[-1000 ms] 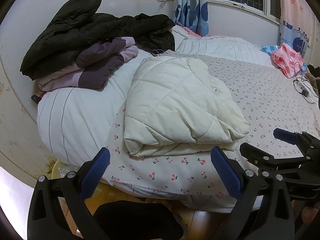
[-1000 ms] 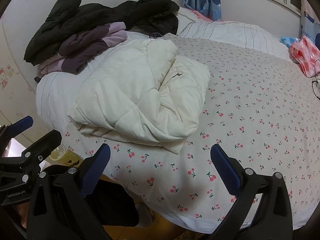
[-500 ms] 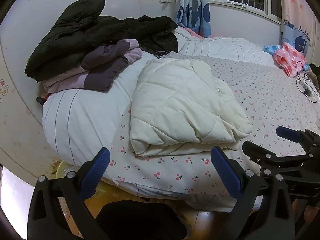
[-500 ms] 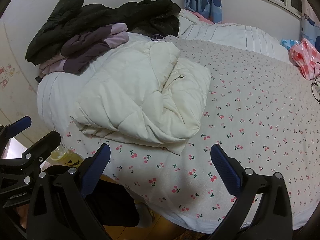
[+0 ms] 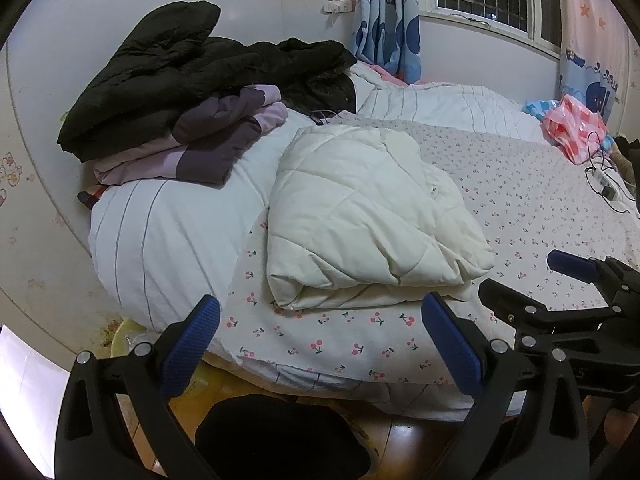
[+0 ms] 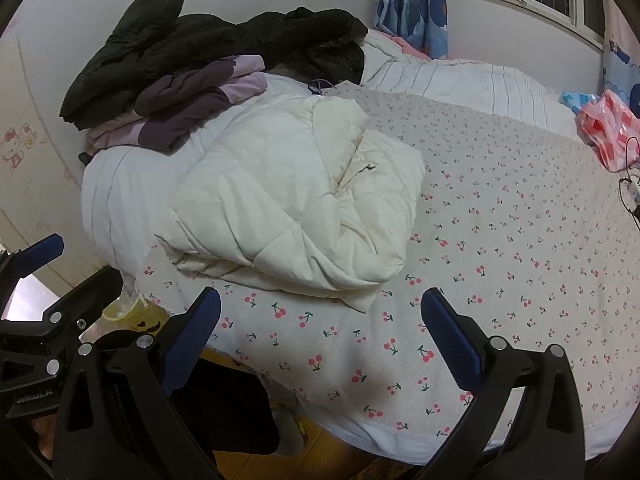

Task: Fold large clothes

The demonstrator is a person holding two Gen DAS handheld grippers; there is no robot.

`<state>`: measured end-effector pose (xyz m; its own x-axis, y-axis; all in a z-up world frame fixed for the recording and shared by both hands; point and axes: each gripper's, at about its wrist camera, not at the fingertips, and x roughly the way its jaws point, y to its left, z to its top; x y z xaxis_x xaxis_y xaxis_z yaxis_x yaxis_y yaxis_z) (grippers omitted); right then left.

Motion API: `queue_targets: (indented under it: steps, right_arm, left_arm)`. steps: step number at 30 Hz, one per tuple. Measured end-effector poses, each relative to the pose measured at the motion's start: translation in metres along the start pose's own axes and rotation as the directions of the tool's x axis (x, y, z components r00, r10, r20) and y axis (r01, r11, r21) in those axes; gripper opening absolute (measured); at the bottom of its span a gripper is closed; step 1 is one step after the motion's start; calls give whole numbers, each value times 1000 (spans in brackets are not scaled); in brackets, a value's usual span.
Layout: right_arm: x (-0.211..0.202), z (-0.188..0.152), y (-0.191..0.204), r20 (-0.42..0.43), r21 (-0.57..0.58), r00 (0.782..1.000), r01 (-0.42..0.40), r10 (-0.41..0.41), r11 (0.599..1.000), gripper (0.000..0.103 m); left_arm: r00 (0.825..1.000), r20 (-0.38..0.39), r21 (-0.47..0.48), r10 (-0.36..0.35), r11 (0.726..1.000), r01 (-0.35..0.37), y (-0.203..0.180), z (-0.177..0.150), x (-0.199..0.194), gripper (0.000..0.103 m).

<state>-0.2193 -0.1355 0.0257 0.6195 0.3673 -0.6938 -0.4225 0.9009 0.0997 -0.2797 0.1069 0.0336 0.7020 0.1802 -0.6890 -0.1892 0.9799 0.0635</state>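
A cream quilted jacket (image 5: 372, 220) lies folded in a thick bundle on the cherry-print bed sheet (image 5: 532, 200); it also shows in the right wrist view (image 6: 296, 204). My left gripper (image 5: 320, 336) is open and empty, held off the bed's near edge, short of the jacket. My right gripper (image 6: 320, 332) is open and empty above the sheet's near edge, just in front of the jacket. The right gripper also shows in the left wrist view (image 5: 560, 280) at the right.
A folded purple garment (image 5: 208, 140) and black coats (image 5: 180, 76) are stacked on a white duvet (image 5: 168, 232) at the left. A pink checked bag (image 5: 576, 132) and a power strip with cables (image 5: 604, 184) lie at the far right. Wooden floor lies below the bed edge.
Both grippers have drawn back and to the left a little from the bed; the jacket sits slightly further away in view. The jacket has not moved.
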Motion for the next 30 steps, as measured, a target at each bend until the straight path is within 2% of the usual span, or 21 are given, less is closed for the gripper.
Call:
queue_targets:
  steps: [10,14,19,22,30]
  right_arm:
    - [-9,-2,7,15,-11,1000,0,0,1000,97]
    - [-11,-4,9,18,-12,1000,-2,2,1000,97]
    - [-17,-7,13,27,-18,1000,-4,4,1000,97]
    - [-23,-7,12,42,-16,999,-1,2,1000,97]
    - [-35,-10,10,59,-9,998,4,-3,1000,97]
  left_arm:
    - [999,-21,-35,-30,999,29,8,-4,-5,96]
    - [1000,-24,-31,16,999,-17,7,-9,-11,96]
    - [999,34,-39,23,999,-21,7,-12,-25,96]
    - [997,42,-38,64,997,-63,8,-10,-28,96]
    - [999,8,-40,44,998,-43,4,-13,-30,96]
